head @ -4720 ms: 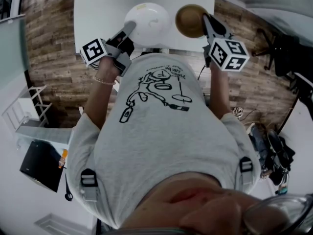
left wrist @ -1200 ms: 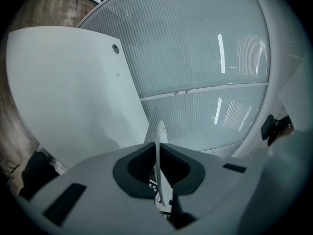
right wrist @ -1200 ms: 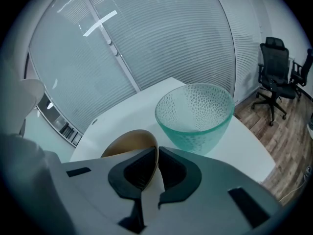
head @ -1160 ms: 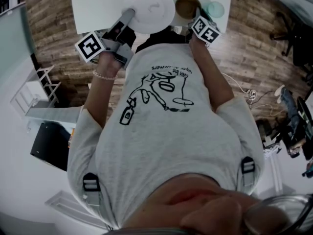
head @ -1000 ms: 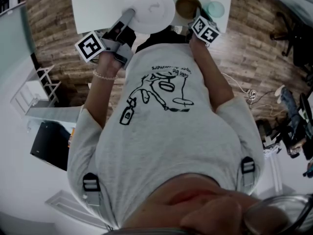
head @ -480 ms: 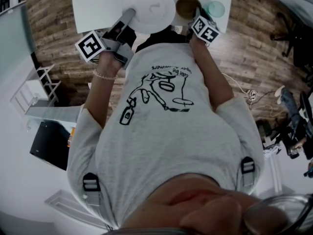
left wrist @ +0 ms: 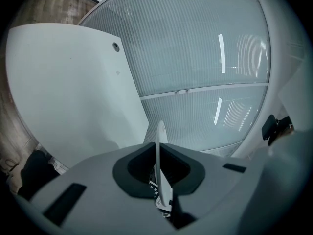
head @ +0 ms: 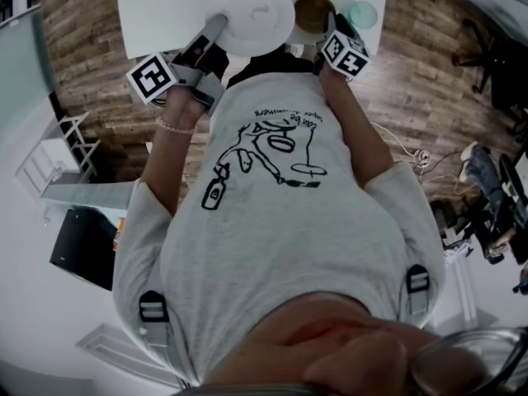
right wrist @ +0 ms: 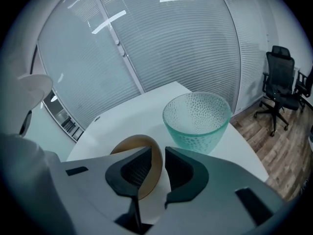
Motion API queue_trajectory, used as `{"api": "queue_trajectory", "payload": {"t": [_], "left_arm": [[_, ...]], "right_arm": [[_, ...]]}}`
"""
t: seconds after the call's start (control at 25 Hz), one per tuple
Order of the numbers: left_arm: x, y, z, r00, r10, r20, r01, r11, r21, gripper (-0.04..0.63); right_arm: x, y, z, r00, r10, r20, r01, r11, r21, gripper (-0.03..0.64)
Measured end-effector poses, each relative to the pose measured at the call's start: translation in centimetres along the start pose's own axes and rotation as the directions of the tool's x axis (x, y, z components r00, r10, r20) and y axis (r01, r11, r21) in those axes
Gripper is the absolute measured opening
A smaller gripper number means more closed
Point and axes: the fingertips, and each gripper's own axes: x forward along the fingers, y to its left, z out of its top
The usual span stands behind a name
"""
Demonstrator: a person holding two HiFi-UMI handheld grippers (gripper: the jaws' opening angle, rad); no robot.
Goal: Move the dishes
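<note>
Release: right tongs (right wrist: 164,173), just opening off the brown bowl (right wrist: 132,142), should withdraw straight, sparing the glass bowl (right wrist: 196,121); left tongs (left wrist: 157,166) clamp the white plate (head: 256,11).

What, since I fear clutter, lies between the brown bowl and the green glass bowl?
Only bare white table separates the brown bowl and the green glass bowl; the right gripper view shows it.

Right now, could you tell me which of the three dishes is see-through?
The teal dimpled glass bowl, furthest right on the table; the brown bowl and white plate are opaque.
</note>
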Motion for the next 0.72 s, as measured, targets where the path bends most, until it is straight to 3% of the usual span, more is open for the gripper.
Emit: {"api": "queue_trajectory", "payload": {"t": [0.48, 0.72], "left_arm": [[0.2, -0.7, 0.1, 1.000, -0.023, 0.002, 0.023, 1.000, 0.003, 0.018], [0.0, -1.3, 0.2, 0.999, -0.042, 0.009, 0.042, 0.999, 0.009, 0.018]], "right_arm": [[-2.8, 2.4, 3.0, 0.996, 0.064, 0.057, -0.060, 0.996, -0.065, 0.087], [-6.3, 5.0, 7.1, 0.978, 0.132, 0.161, -0.100, 0.977, -0.189, 0.086]]}}
